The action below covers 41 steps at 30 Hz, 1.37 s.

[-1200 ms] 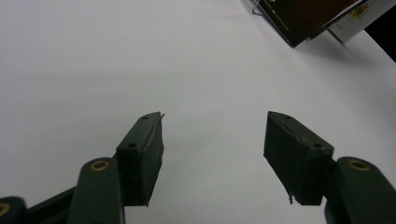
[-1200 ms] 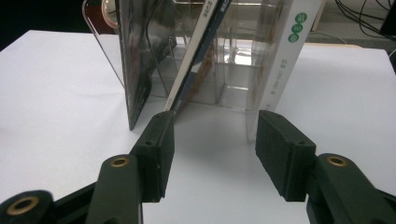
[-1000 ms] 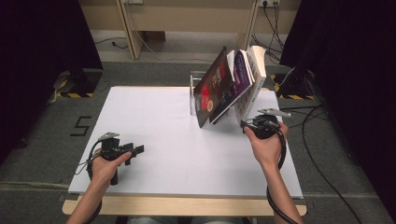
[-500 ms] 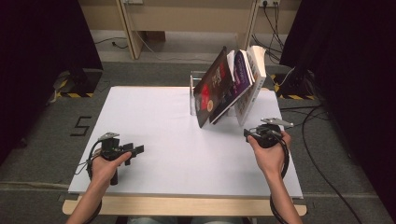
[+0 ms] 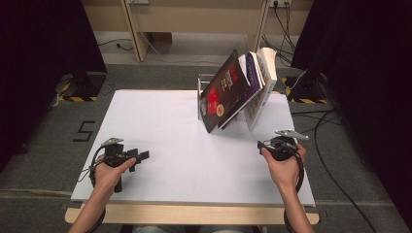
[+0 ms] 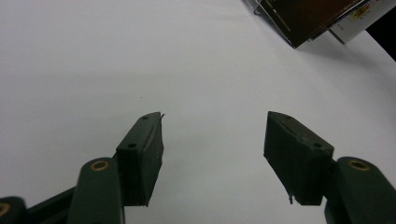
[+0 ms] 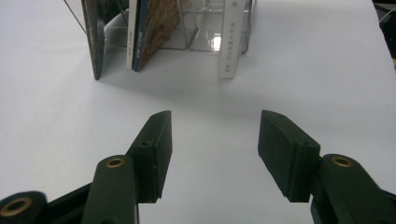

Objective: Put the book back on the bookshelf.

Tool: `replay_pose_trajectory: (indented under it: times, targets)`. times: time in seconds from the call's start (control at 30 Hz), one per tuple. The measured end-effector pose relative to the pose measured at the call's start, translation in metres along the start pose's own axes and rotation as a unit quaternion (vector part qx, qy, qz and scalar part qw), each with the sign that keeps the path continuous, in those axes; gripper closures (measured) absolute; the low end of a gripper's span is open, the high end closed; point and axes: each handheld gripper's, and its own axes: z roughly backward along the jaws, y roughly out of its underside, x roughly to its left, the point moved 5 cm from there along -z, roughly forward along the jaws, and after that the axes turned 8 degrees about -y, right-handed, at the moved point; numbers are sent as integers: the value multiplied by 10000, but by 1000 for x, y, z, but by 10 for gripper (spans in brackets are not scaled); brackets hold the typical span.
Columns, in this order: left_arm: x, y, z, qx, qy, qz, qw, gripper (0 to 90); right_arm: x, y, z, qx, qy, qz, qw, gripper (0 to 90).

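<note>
- High view: a flat, matte white table with a pale wooden front edge spans the middle of the frame, set on grey carpet.
- Right of centre in the upper half of that view, several books lean together to the left in a clear, thin-walled book stand. The front book has a glossy dark cover with red patches, the next a purple cover, and the outermost is a thick block of pale pages.
- Right gripper, black and blocky with a grey three-cornered plate on top, sits in a hand at the lower right of the high view, near the books but apart from them, its tip pointing left across the table.
- Right gripper view: two wedge-shaped black jaws with brass-coloured pivots rise from the bottom edge. They have just been opening and stand spread wide, with bare white table between them.
- At the top of that view the books stand edge-on: a dark mottled cover at upper left, a white spine beside a cork-textured board, and a separate white spine with printed characters at upper centre. Transparent stand panels show between them.
- Left gripper lies at the lower left of the high view, well apart from the books.
- Left gripper view: its matte black jaws are spread, nothing between them. A glossy dark book corner shows at the upper right.
</note>
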Motion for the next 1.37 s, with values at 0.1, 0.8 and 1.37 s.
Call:
replay_pose_trajectory:
  times: [0.1,0.8,1.37]
  targets:
    - [0,0,0,0,0,0,10000,365,-3,4,1,22,30,-6,10000,453]
    - [2,3,-2,37,-25,5,10000,364,-27,43,-1,-196,201,-81,9996,455]
    - [1,2,-1,-3,4,25,10000,345,-31,54,7,-549,225,-138,9981,447]
